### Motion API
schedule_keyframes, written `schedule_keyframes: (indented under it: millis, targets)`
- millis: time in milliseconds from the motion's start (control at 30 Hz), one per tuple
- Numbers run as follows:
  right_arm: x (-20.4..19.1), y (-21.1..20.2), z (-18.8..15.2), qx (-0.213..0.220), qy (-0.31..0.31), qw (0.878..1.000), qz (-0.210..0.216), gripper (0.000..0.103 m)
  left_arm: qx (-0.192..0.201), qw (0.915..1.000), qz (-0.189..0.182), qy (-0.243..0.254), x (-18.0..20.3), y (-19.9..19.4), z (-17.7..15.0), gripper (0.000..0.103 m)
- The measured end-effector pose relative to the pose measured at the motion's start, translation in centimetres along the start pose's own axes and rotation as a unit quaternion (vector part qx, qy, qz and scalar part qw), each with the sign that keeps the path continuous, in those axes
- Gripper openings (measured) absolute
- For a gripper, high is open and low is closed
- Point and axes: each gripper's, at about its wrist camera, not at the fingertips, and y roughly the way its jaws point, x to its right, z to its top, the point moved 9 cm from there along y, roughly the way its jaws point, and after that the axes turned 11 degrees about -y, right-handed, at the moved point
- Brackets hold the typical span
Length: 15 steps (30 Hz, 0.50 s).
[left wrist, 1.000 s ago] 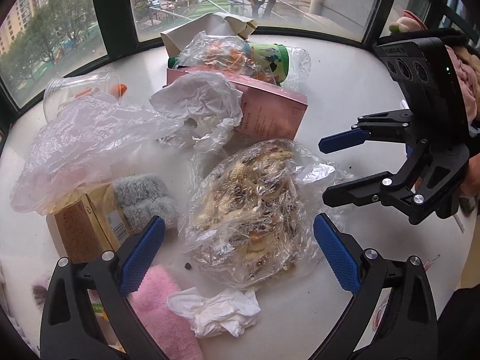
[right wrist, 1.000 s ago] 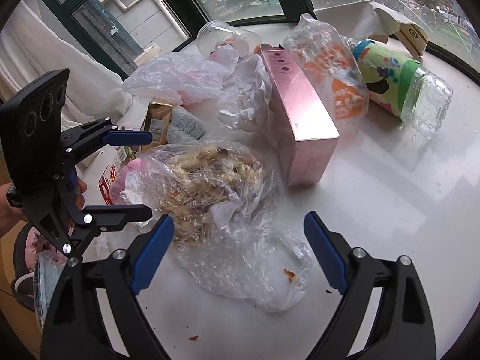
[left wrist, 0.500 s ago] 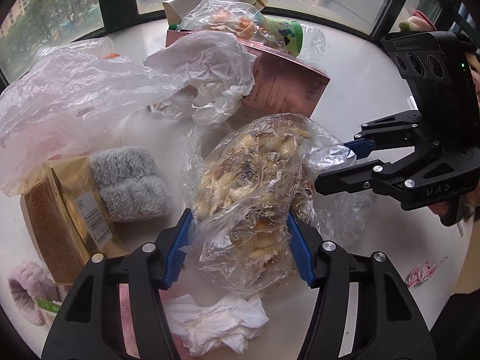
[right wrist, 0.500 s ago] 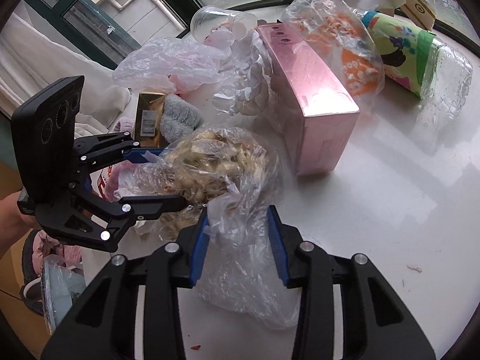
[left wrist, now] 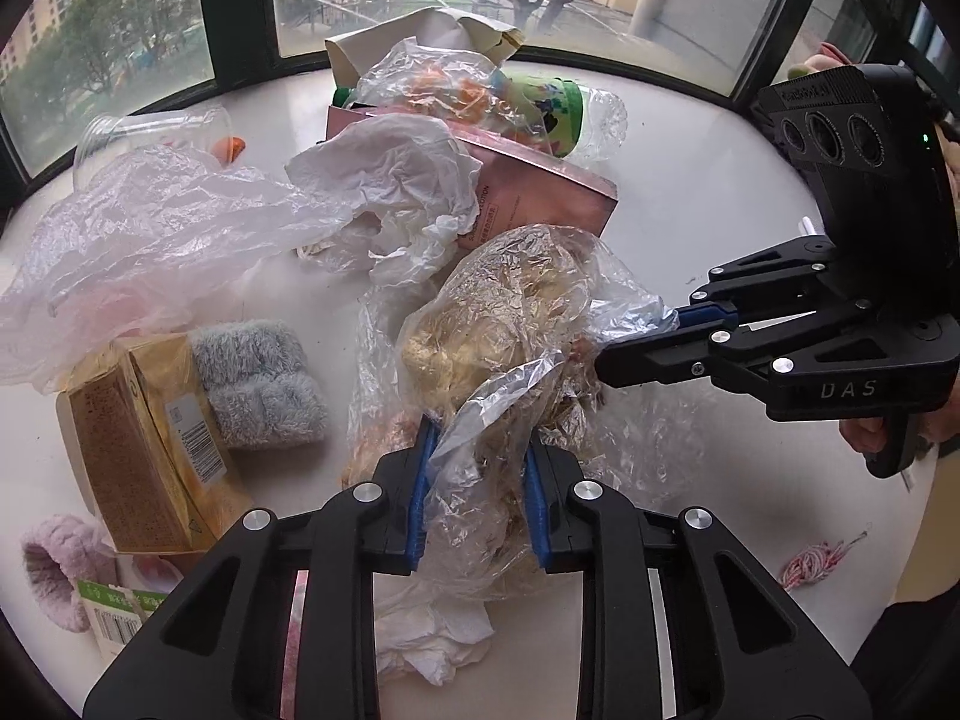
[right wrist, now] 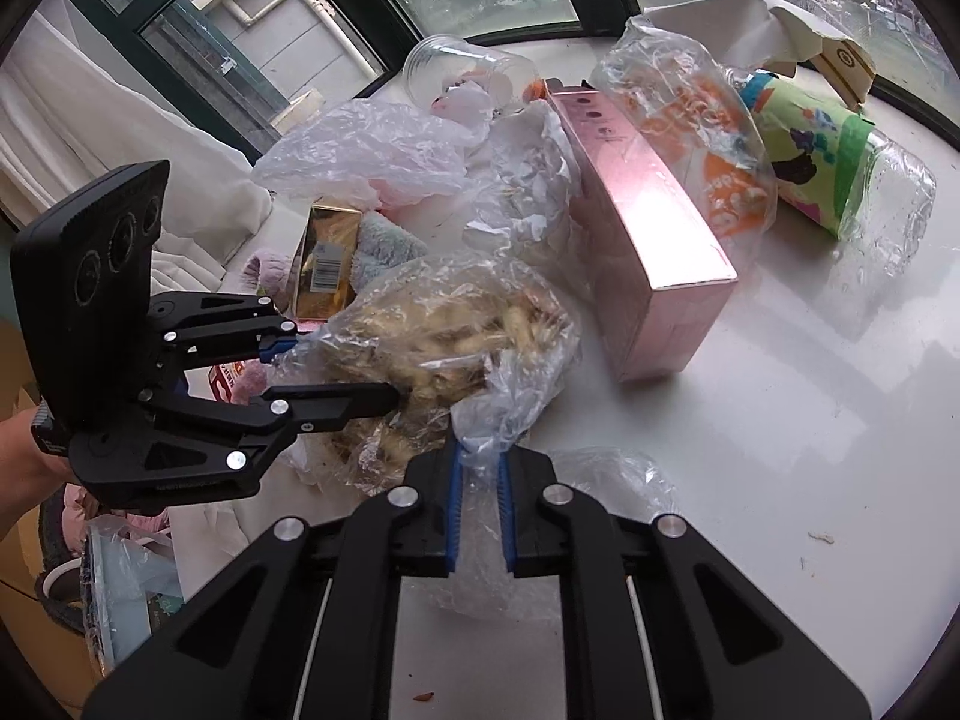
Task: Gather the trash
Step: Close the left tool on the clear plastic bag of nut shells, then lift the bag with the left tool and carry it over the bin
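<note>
fingers (left wrist: pixel 418 483) now clamped, scrap bag (left wrist: pixel 510 324) bunched

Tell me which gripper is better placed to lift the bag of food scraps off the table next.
Probably left. The left gripper has its jaws shut on the bag of food scraps close to the bulk of the contents, while the right gripper pinches only loose film at one edge.

crumpled clear plastic bag (left wrist: pixel 510 348) of yellowish food scraps, bunched upright on white table (left wrist: pixel 690 192)
</note>
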Motion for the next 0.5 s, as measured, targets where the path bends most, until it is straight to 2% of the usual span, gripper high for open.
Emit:
schedule_keyframes:
  millis: [500]
  targets:
    - [-3.1, -4.3, 2.1, 0.024, -0.04, 0.999, -0.01, 0.012, 0.045, 0.9989, 0.004, -0.015, 1.0, -6.2, 0.6, 0.024]
